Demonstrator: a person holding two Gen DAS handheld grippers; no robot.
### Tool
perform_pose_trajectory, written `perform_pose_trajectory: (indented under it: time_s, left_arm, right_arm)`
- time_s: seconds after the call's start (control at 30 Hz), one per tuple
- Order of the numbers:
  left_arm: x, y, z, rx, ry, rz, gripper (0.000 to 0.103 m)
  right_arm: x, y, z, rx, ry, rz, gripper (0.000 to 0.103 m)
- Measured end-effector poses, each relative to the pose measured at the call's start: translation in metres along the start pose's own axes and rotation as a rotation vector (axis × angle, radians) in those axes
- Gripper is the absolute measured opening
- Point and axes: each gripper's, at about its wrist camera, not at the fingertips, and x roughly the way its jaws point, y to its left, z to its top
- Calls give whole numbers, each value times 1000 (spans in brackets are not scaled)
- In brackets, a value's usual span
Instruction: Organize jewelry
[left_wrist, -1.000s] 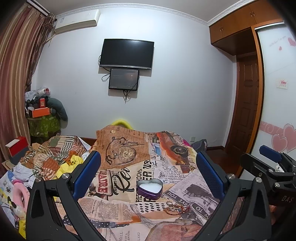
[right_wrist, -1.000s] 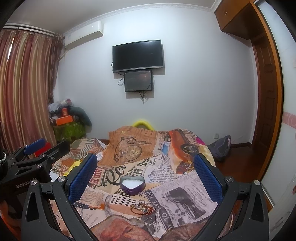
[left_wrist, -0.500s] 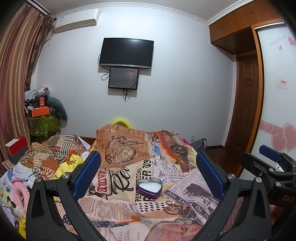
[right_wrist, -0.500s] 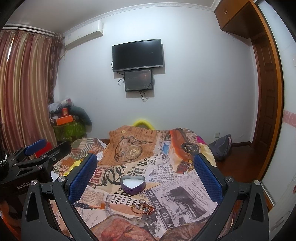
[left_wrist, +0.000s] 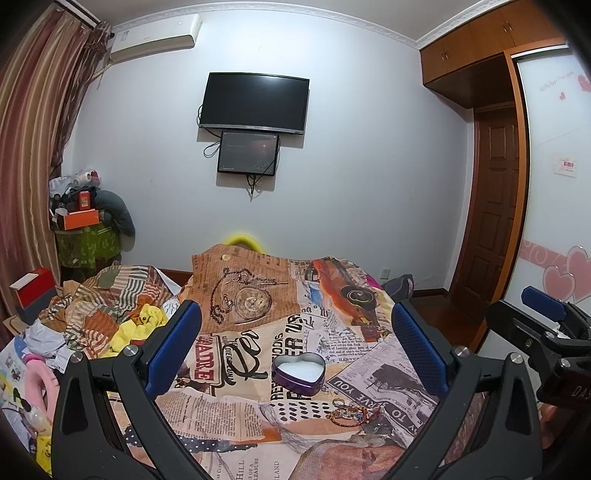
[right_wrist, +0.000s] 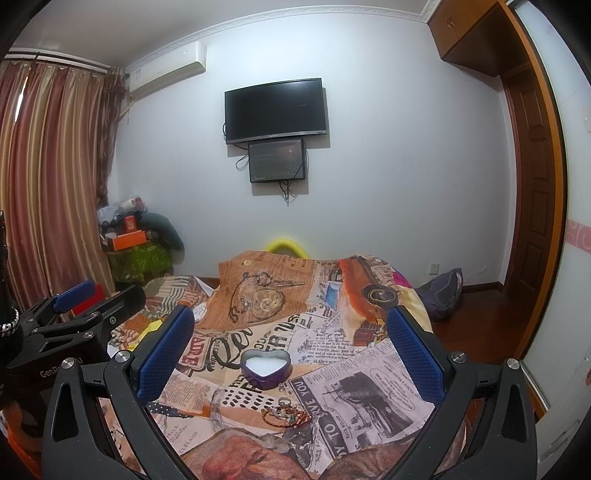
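Note:
An open purple heart-shaped tin with a white lining sits on the newspaper-print bedspread; it also shows in the right wrist view. A small pile of jewelry, with bracelets and rings, lies just in front of the tin and to its right, and shows in the right wrist view. My left gripper is open and empty, held above the bed behind the tin. My right gripper is open and empty too, to the right of the left one.
A heap of clothes and a striped quilt lies on the bed's left side. A pink item sits at the left edge. A cluttered green stand stands by the curtain. A dark bag lies on the floor near the wooden door.
Both views shifted very slightly, a small drift of the held grippers. The tin and jewelry have not moved. Both grippers stay open.

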Motion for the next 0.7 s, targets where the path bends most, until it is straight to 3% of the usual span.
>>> perform_pose_trajectory:
  time_s: [0.7]
  left_arm:
    - [2,-2,-2,6,12,-5,103]
  right_arm:
    - [0,-1,1,7,7,1,103]
